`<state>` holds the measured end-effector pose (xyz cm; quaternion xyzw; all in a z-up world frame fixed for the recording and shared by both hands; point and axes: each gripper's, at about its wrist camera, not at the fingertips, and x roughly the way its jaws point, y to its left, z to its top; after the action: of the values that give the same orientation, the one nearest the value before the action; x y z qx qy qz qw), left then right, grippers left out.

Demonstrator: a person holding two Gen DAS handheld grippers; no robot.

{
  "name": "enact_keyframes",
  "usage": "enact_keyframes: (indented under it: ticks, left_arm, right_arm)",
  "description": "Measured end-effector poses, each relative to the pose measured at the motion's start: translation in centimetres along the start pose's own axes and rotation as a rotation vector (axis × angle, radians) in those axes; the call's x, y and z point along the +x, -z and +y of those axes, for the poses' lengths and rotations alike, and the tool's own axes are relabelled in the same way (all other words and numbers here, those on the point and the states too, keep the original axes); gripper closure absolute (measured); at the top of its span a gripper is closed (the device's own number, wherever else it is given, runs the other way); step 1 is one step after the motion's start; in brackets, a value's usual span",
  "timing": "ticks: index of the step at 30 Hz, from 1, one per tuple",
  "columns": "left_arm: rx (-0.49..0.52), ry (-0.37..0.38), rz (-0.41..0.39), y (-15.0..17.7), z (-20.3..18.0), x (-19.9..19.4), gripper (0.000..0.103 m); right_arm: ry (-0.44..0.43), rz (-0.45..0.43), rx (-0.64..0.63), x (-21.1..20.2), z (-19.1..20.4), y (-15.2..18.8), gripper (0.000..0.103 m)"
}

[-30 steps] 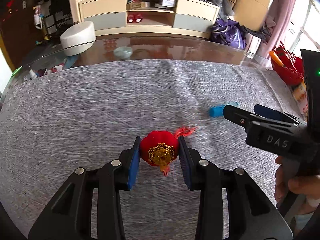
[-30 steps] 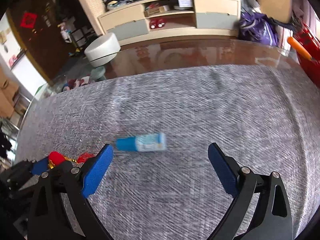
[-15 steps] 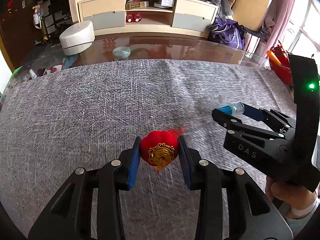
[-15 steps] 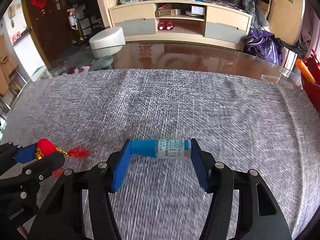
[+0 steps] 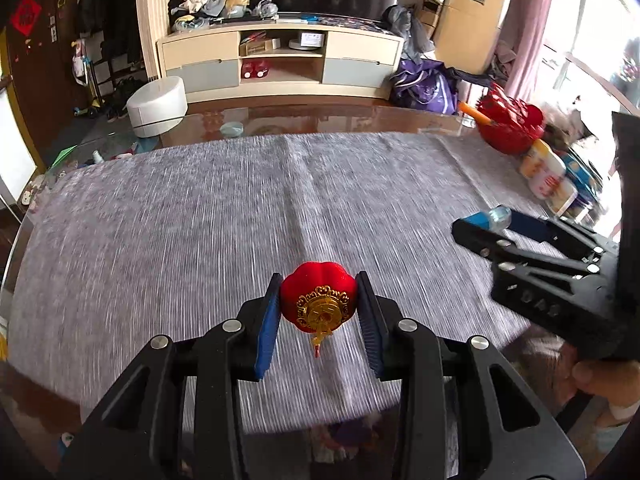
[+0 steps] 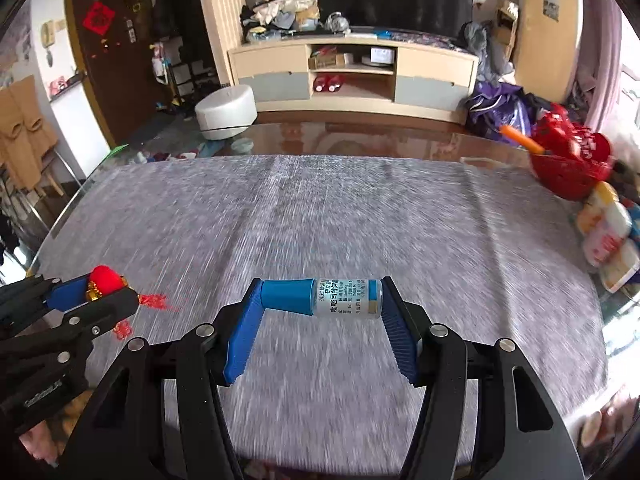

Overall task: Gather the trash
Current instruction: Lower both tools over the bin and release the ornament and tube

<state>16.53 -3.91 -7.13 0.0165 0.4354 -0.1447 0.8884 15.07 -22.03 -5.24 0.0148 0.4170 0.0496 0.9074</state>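
Step in hand: carry. Both picks look done
- Left claw [image 5: 318, 308] clamped on a red lantern ornament [image 5: 319, 301], held clear above the grey cloth [image 5: 200, 216] on the tabletop [image 5: 320, 114]
- Right claw [image 6: 320, 306] grips a blue-capped vial [image 6: 320, 298] end to end, lying crosswise between the pads, also off the cloth
- Next, as I judge: take both to a bin; none in view, so it must be found first, grips kept firm
- Around: red basket [image 6: 568, 168] at 2 o'clock, packaged goods [image 6: 608, 236] at 3 o'clock along the edge. Cloth between bare; nothing blocks
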Motion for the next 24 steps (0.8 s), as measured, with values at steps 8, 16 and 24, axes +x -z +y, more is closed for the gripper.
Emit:
enact_keyframes:
  ticks: [8,16,24]
  left_arm:
    - [0.032,-0.002,0.021,8.3,-2.3,-3.2,0.069]
    - [0.004,0.015,0.084,14.7,-2.7,-2.0,0.069]
    - [-0.018,0.023,0.178,20.1,-2.4,0.7,0.069]
  right_arm:
    - [-0.034,0.046,0.004,-3.5,-0.5,7.6,0.044]
    - [-0.095,0.122,0.031,-2.3,0.6,14.1,0.044]
    - [-0.101,0.214,0.051,0.7,1.5,18.7,0.044]
